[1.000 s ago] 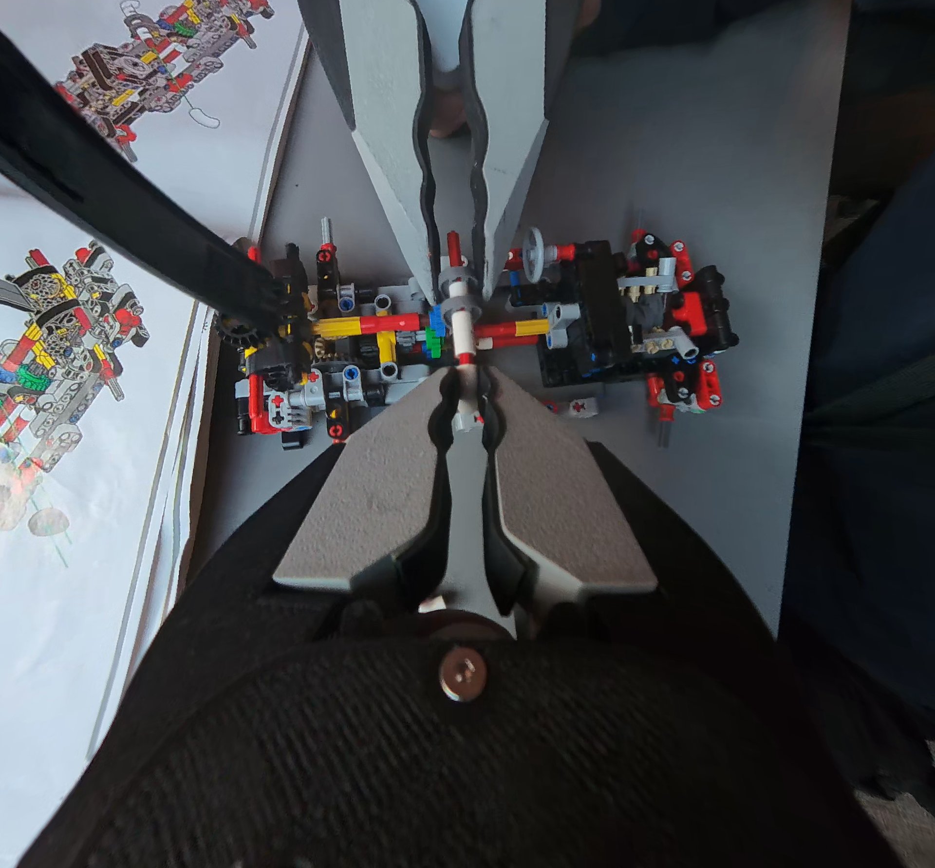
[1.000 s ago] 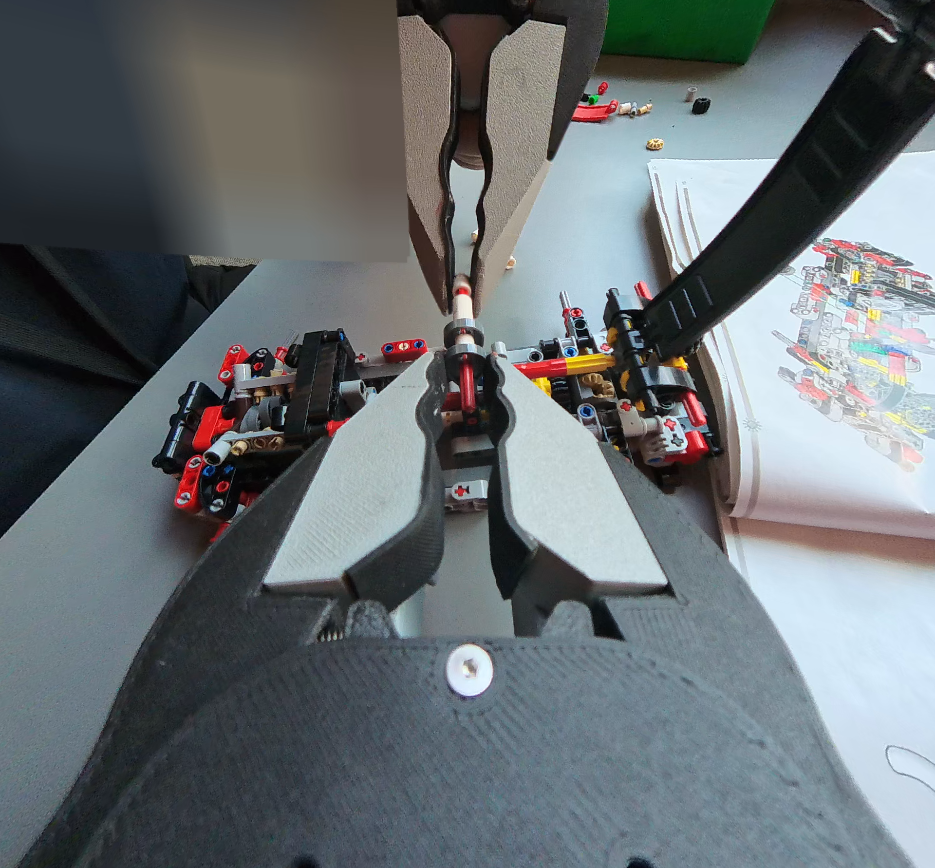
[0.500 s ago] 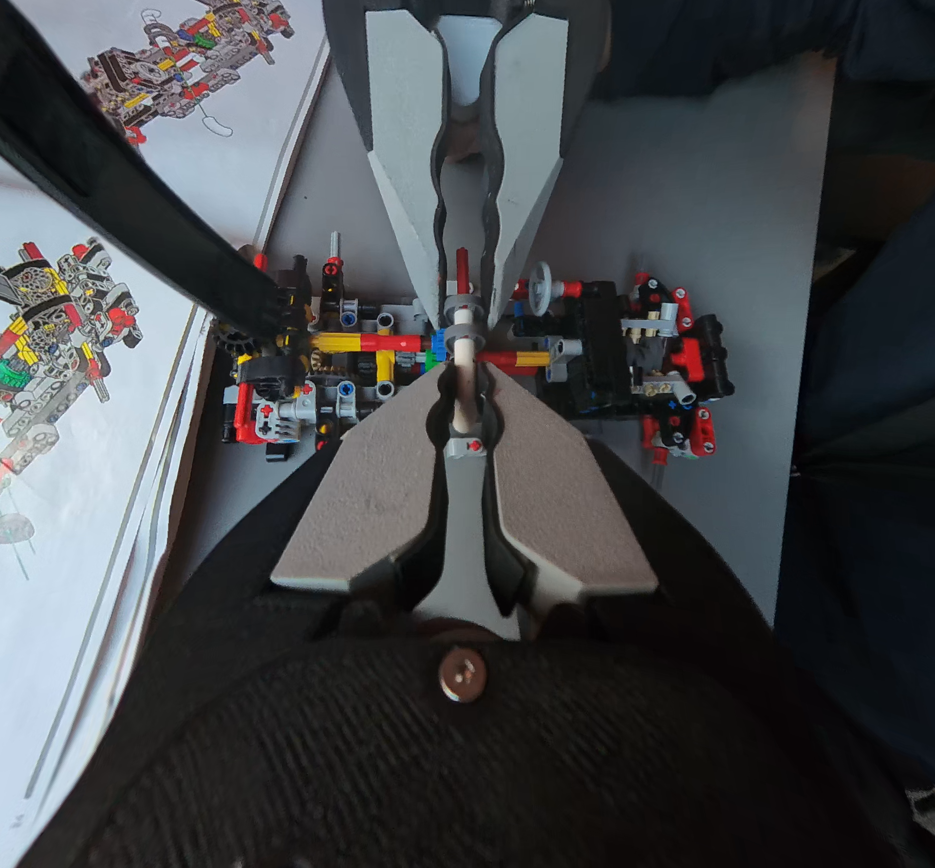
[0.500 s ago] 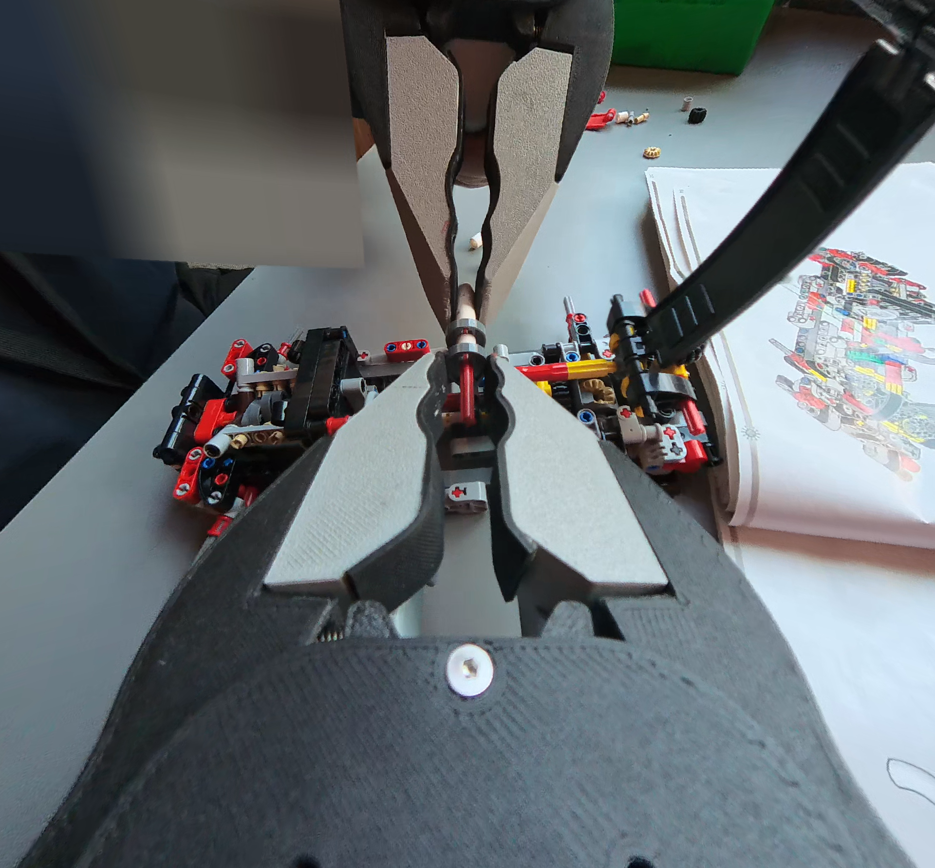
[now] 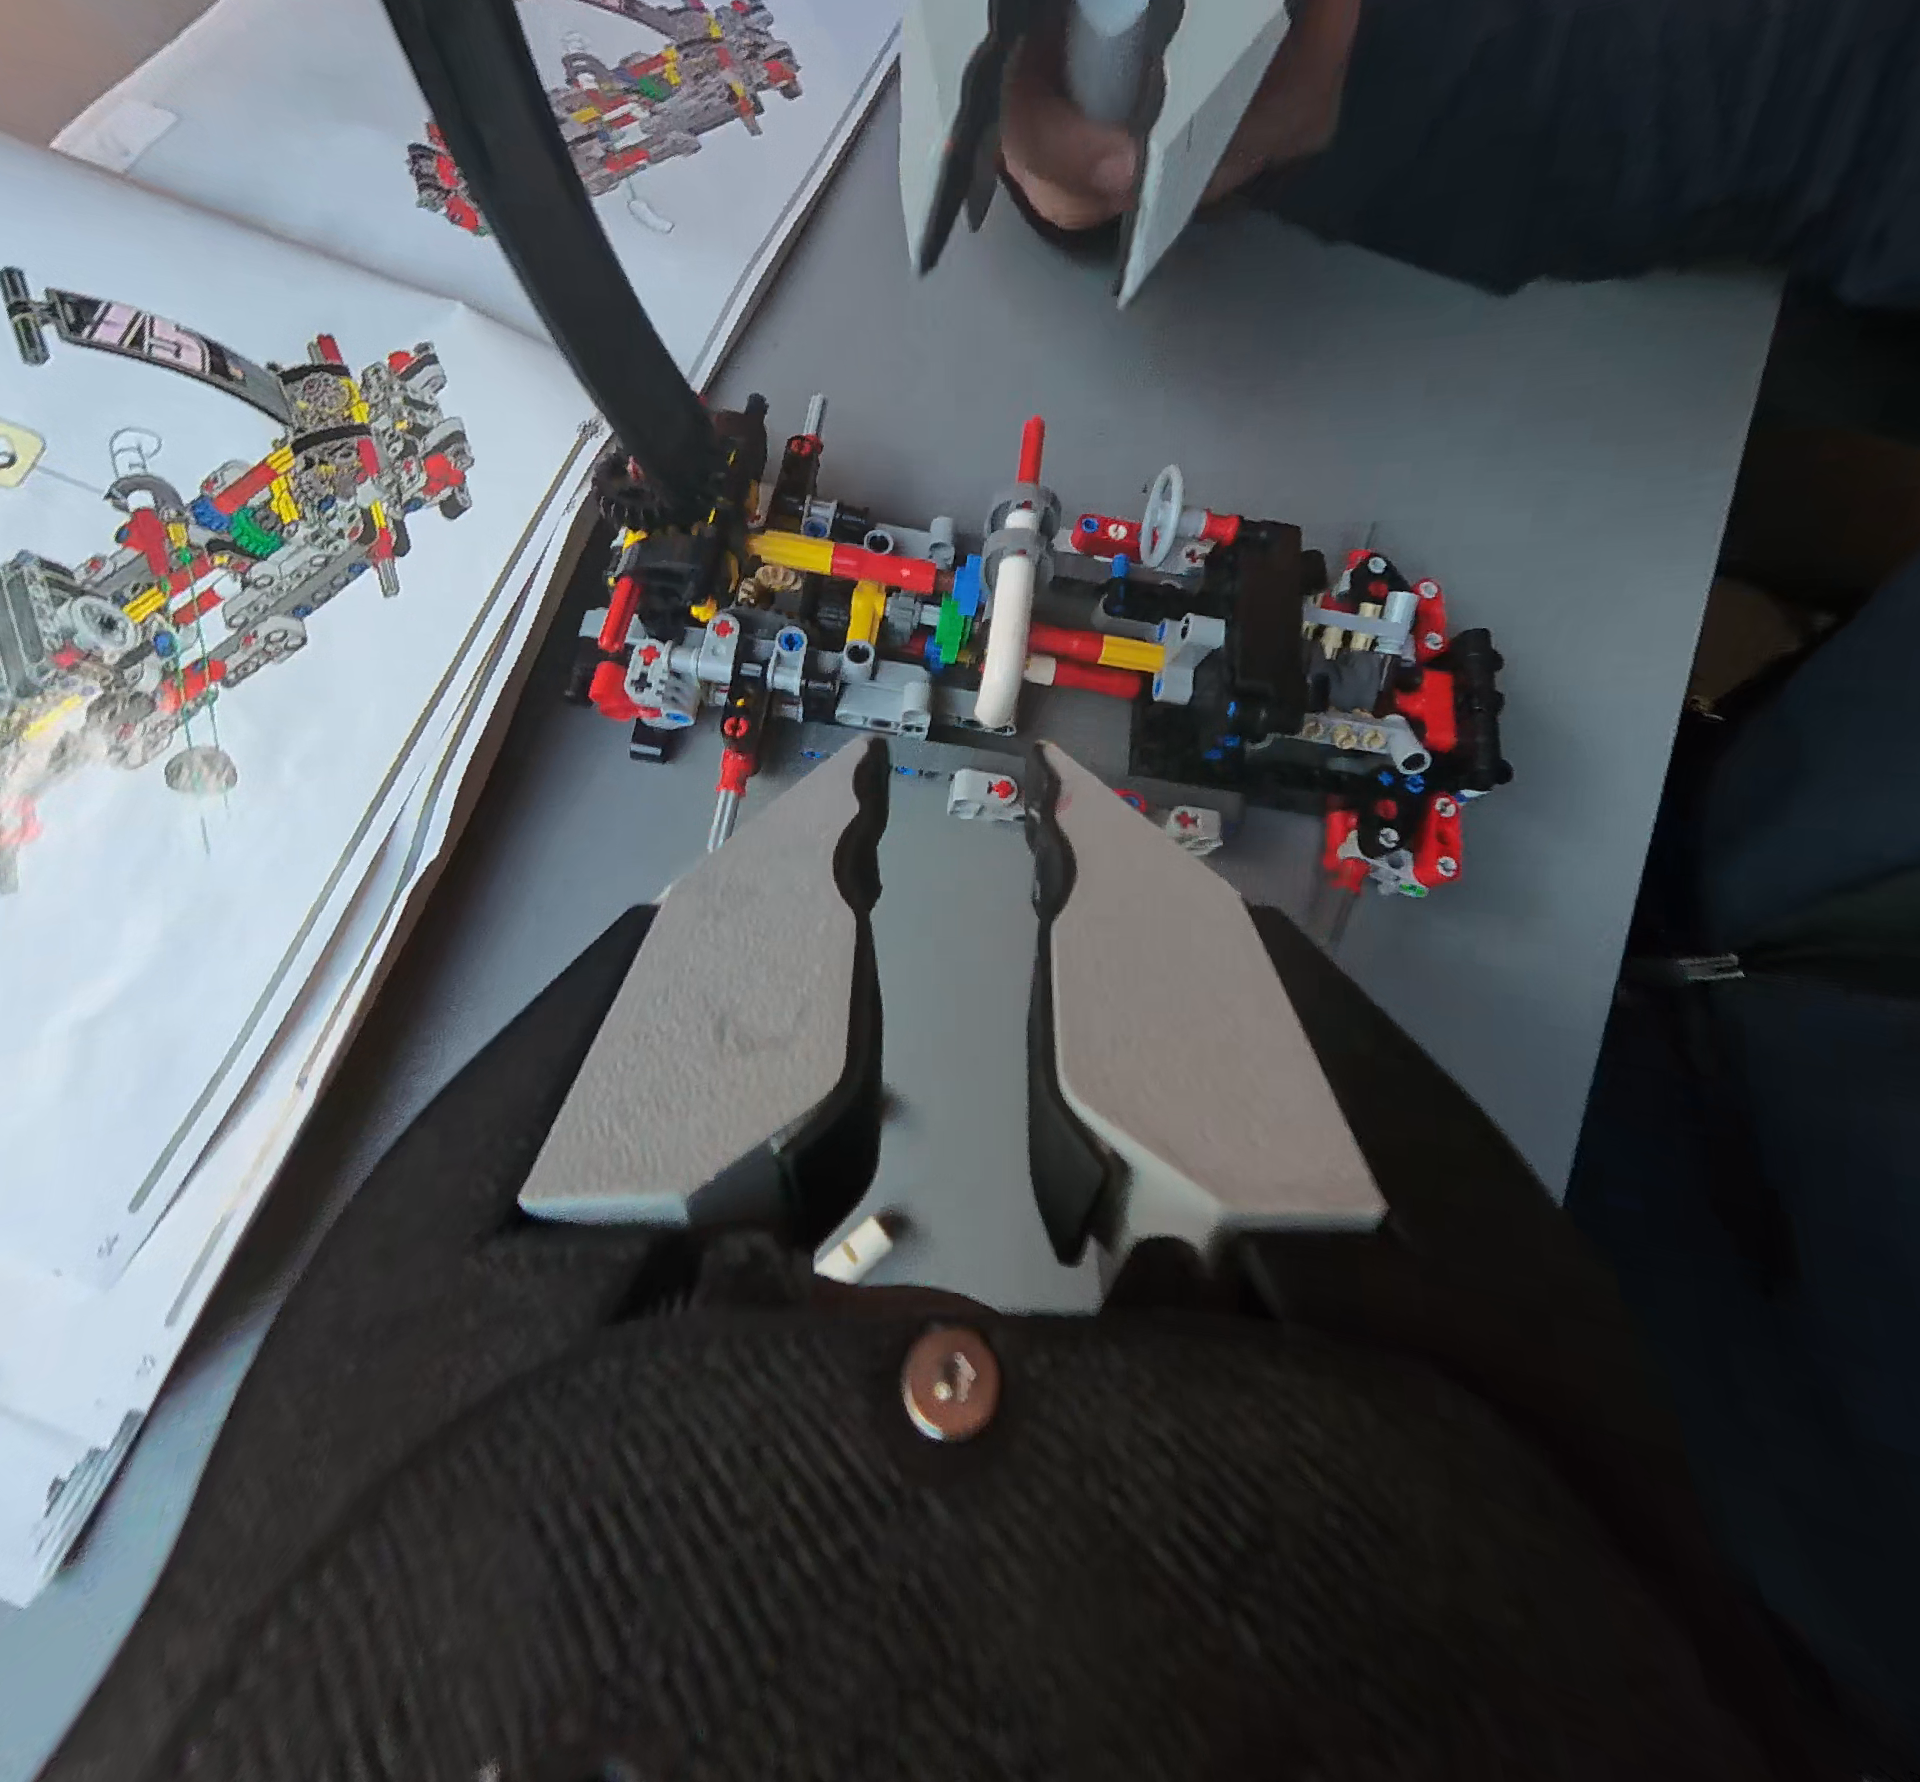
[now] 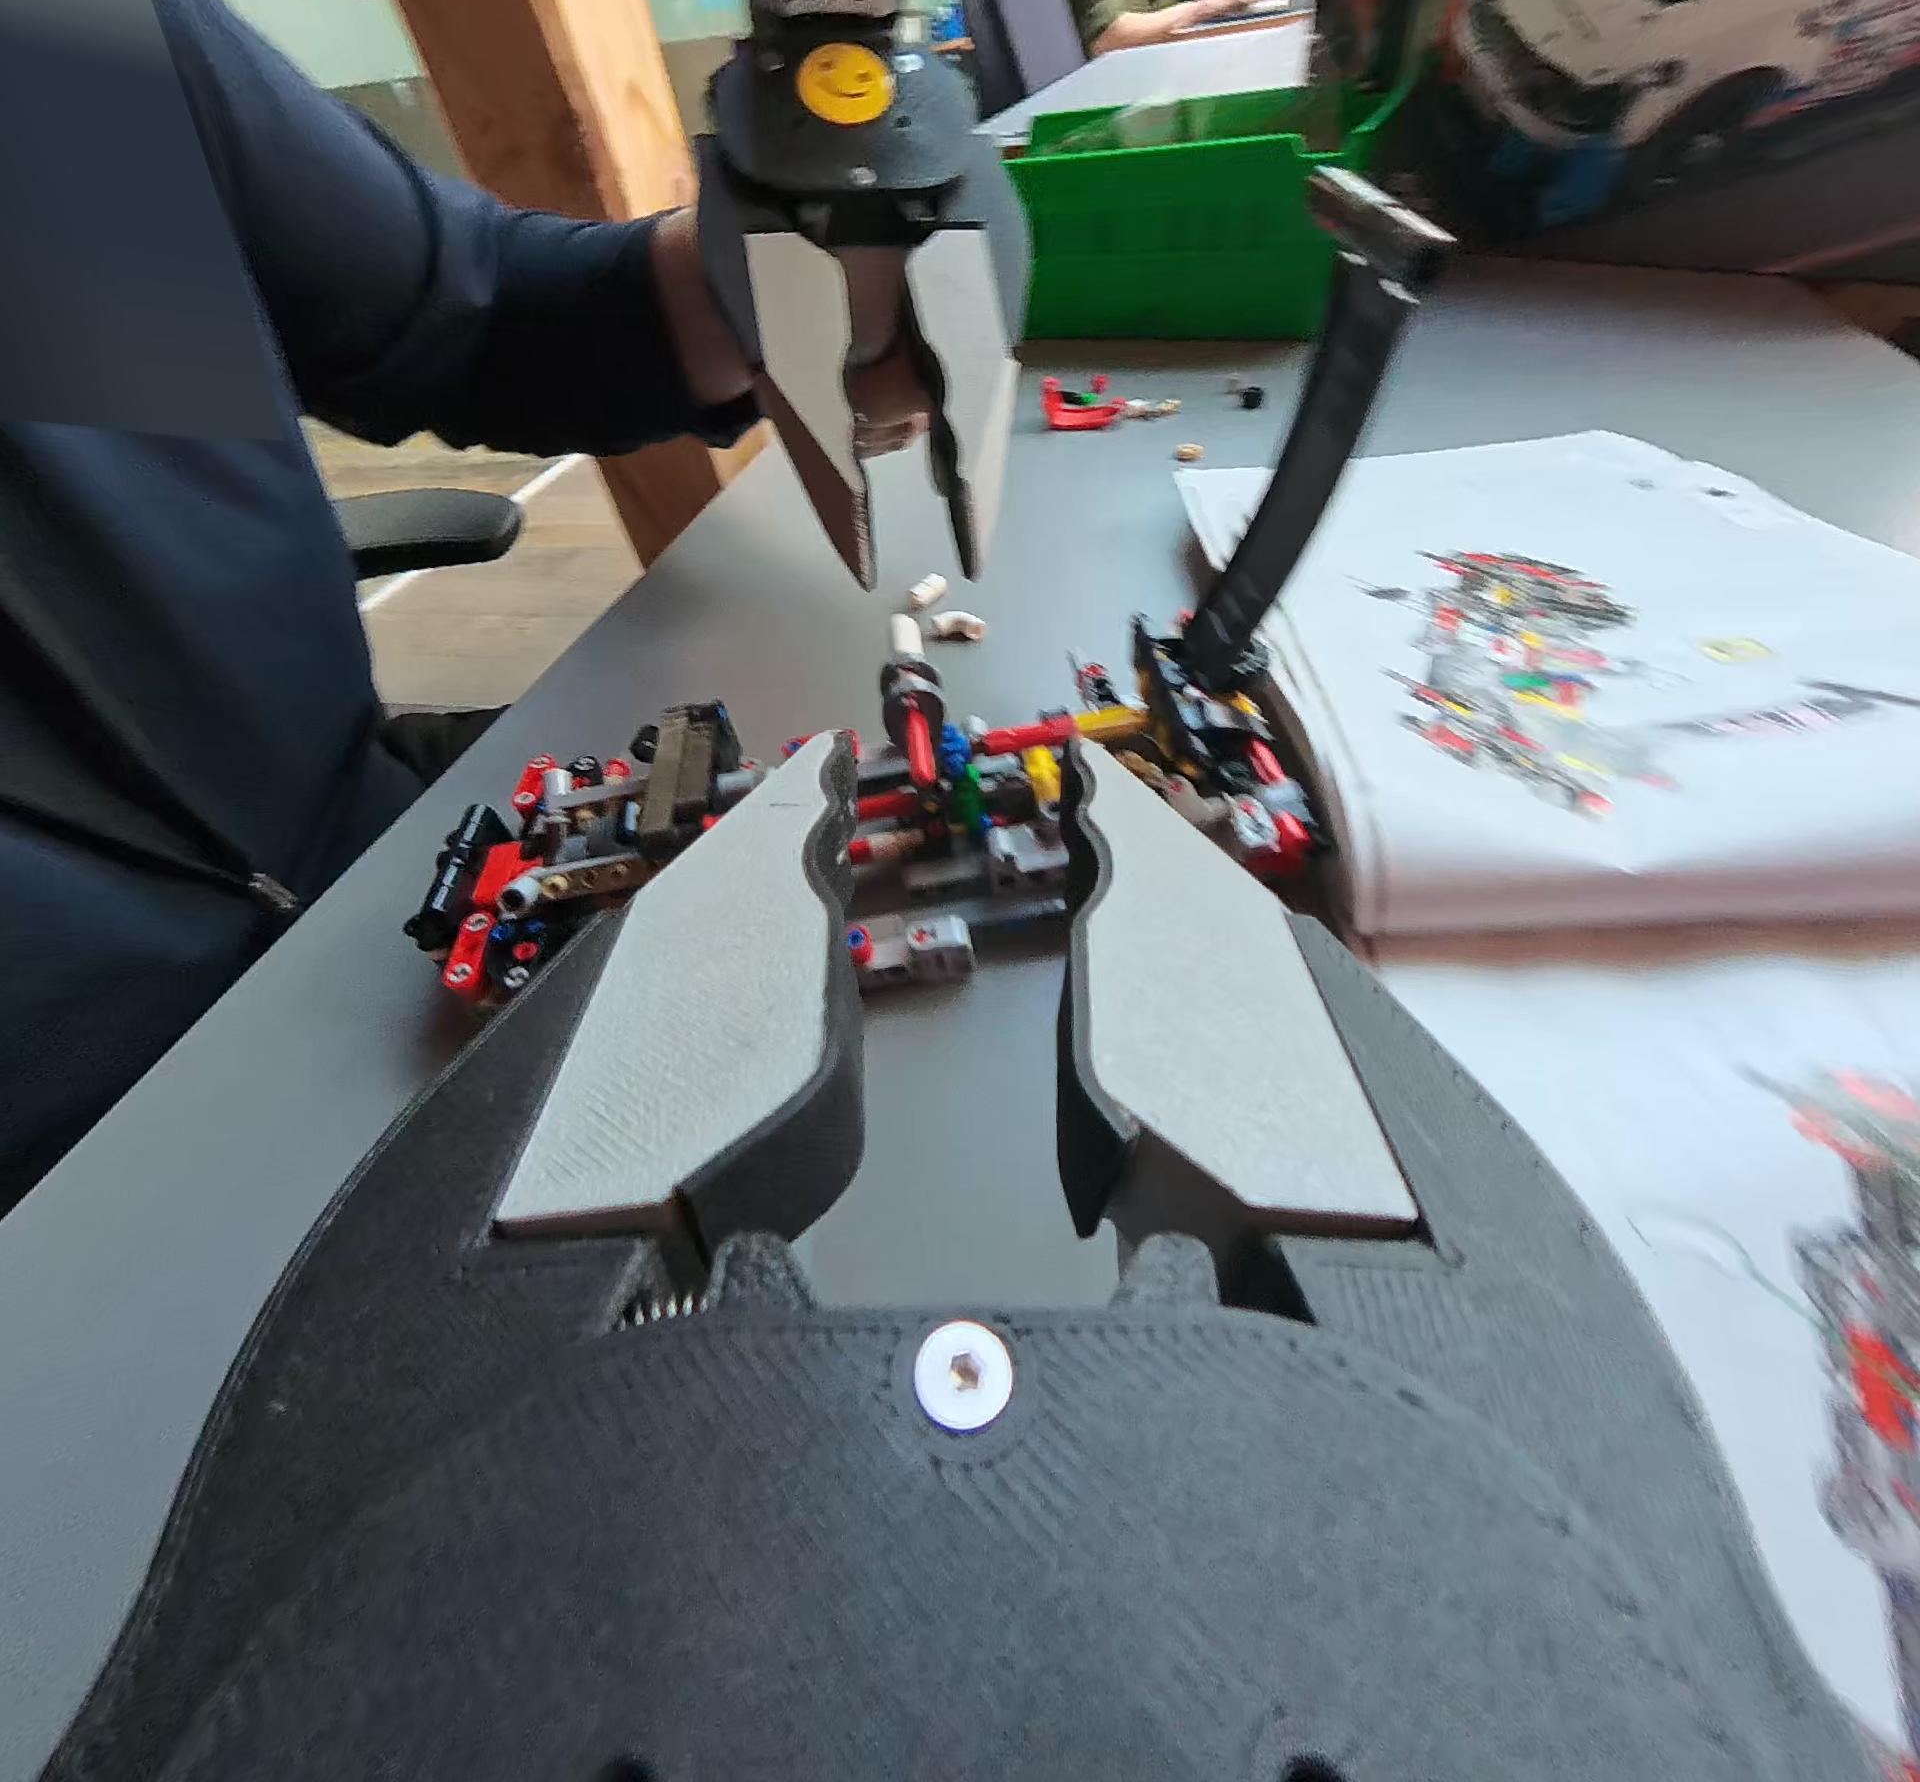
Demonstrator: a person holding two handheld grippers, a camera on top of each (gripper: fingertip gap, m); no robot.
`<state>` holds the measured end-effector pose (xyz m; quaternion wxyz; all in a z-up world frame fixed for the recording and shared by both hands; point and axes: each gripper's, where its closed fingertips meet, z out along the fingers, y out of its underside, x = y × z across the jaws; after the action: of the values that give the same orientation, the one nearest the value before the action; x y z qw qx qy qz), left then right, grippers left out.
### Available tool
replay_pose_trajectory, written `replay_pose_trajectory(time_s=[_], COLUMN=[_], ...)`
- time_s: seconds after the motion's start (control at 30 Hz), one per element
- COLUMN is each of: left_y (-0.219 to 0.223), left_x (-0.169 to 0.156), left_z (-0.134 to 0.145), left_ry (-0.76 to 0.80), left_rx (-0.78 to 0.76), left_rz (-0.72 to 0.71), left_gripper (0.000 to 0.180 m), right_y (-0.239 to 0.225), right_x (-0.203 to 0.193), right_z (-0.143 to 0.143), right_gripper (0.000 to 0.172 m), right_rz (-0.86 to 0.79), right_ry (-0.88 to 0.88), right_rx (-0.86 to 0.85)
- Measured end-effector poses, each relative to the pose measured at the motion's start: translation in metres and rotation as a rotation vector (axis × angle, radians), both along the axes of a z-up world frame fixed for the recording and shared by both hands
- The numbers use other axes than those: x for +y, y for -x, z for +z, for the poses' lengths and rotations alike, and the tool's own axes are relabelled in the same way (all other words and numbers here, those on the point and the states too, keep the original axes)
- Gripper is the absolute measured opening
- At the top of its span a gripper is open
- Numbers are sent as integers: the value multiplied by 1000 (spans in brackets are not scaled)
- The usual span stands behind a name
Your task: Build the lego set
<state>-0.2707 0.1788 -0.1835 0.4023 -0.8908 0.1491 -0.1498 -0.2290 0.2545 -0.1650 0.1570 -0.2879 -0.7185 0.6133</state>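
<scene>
A: How do the left tongs [image 5: 956, 761] stand?

B: Spread and bare, raised above the near edge of the brick-built chassis [image 5: 1039, 631] lying on the grey desk [image 5: 1351, 402]. A loose grey connector [image 5: 982, 792] lies on the desk just below their tips.

A: And the right tongs [image 6: 956, 761]?

B: Spread wider, gripping nothing, lifted off the chassis's far side. A white tube [image 5: 1008, 636] on a red axle [image 5: 1031, 449] stands across the chassis between both tongs. An open instruction booklet [image 5: 208, 797] lies beside it.

Glossy plastic brick model [image 5: 1039, 631] on matt grey table [image 5: 1455, 444]; smooth paper booklet [image 5: 260, 797] beside model; grippers' pads [image 6: 707, 984] rough, matt.
</scene>
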Motion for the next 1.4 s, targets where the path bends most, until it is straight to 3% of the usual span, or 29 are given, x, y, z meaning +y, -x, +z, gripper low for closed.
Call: replay_pose_trajectory(time_s=[0.27, 0.47, 0.63, 0.97, 1.2, 1.4], left_y=[13, 33, 35, -6, 39, 55], left_x=[-14, -52, -82, -65, -120, -105], left_z=[-6, 4, -5, 4, -1, -32], left_ry=[-12, -19, 25, 3, 73, 141], left_rx=[-84, -65, -124, -37, 81, 163], left_rz=[162, 309, 412, 385, 514, 464], left_gripper=[30, 31, 30, 29, 30, 29], right_y=[-7, -12, -17, -21, -21, -20], right_x=[40, 48, 48, 32, 45, 45], right_z=[17, 18, 17, 9, 16, 18], right_gripper=[37, 36, 33, 33, 28, 27], right_rz=[-209, -284, -317, -334, -377, -363], right_ry=[119, 106, 112, 69, 155, 179], right_rx=[69, 88, 78, 36, 38, 38])
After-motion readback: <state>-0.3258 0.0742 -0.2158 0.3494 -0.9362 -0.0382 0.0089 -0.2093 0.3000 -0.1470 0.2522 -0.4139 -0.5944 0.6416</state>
